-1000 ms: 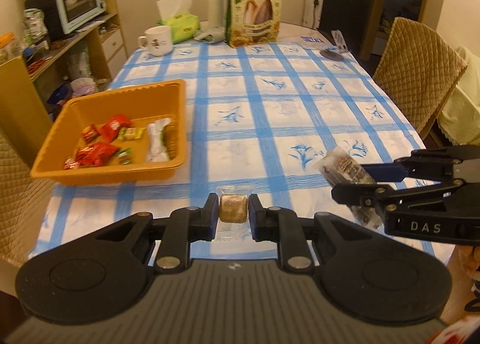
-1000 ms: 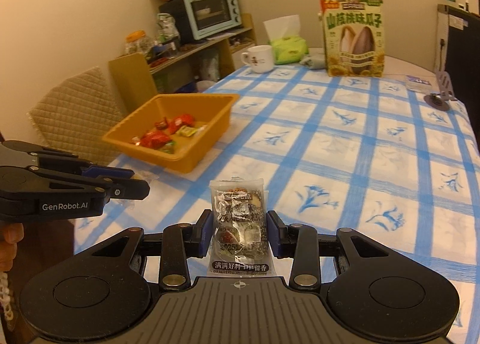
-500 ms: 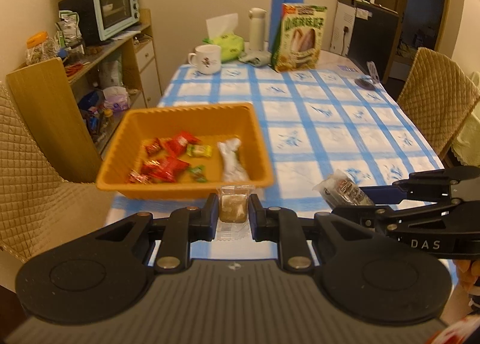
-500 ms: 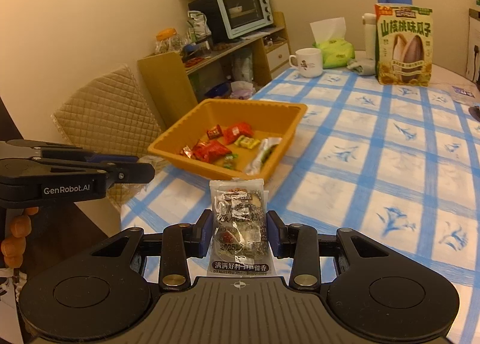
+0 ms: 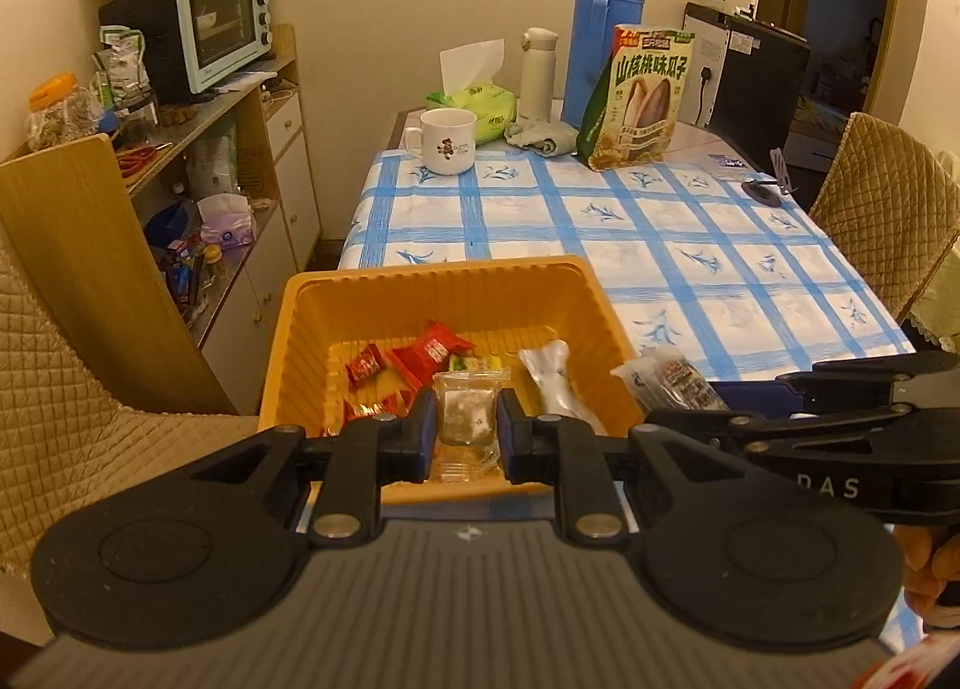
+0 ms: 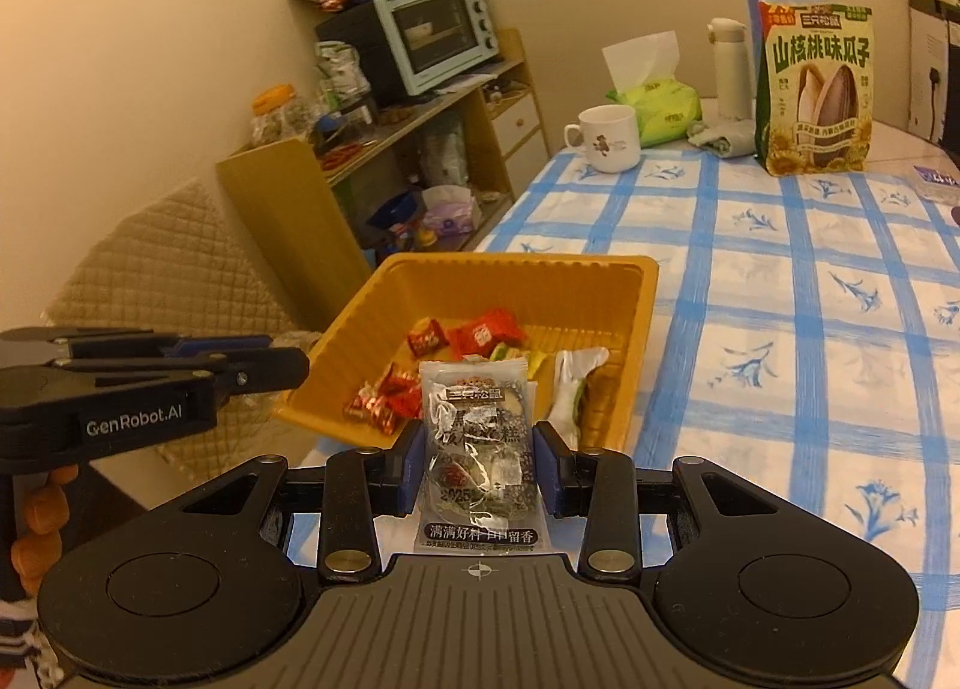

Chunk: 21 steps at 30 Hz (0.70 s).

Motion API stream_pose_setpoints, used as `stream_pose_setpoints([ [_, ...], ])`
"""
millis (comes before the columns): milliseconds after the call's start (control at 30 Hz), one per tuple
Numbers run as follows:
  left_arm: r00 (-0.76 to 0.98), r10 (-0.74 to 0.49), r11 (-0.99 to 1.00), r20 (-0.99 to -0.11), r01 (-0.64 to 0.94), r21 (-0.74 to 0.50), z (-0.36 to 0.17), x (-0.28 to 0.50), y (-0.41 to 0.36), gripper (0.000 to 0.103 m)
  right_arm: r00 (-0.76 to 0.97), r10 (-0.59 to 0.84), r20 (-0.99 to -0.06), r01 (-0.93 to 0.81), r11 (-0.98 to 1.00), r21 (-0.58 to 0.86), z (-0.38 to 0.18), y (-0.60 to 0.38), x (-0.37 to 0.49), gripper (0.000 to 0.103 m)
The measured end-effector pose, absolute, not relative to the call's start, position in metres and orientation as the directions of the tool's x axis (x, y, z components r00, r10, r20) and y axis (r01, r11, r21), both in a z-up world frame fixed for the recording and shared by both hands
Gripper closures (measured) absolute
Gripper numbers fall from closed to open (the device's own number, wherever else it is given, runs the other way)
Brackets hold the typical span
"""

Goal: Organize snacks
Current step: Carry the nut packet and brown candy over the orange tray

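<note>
Tools [image 5: 465, 428] [image 6: 477, 467] each grasp a snack packet [image 5: 465, 413] [image 6: 477, 437] over tray [image 5: 420, 281]; mug [image 5: 447, 140] beyond.

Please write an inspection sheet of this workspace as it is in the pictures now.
Surface: table with blue-checked cloth.
Job's things: orange tray at the table's near corner, holding red candies and a white packet.
Clutter: mug, tissue pack, white flask, blue thermos, seed bag.
Grippers: left tool shut on small clear packet; right tool shut on larger clear snack packet.
Cables: black cord at wall socket.
Surroundings: toaster oven on shelf, quilted chairs.
</note>
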<state>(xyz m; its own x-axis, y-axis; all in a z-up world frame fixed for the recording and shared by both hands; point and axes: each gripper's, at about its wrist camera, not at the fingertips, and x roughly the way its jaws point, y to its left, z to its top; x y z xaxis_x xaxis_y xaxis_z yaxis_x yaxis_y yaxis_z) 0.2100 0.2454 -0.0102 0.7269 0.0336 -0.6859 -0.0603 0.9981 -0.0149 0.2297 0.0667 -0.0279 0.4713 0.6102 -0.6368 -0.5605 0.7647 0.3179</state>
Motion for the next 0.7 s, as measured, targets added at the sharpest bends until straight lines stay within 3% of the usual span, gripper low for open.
stream_pose_setpoints([
  [700, 0.636, -0.011, 0.999, -0.772, -0.017, -0.029, -0.071, 0.313, 0.3, 0.084, 0.498, 0.458, -0.737, -0.407, 0.873, 0.268, -0.084, 0.143, 0.329, 0.064],
])
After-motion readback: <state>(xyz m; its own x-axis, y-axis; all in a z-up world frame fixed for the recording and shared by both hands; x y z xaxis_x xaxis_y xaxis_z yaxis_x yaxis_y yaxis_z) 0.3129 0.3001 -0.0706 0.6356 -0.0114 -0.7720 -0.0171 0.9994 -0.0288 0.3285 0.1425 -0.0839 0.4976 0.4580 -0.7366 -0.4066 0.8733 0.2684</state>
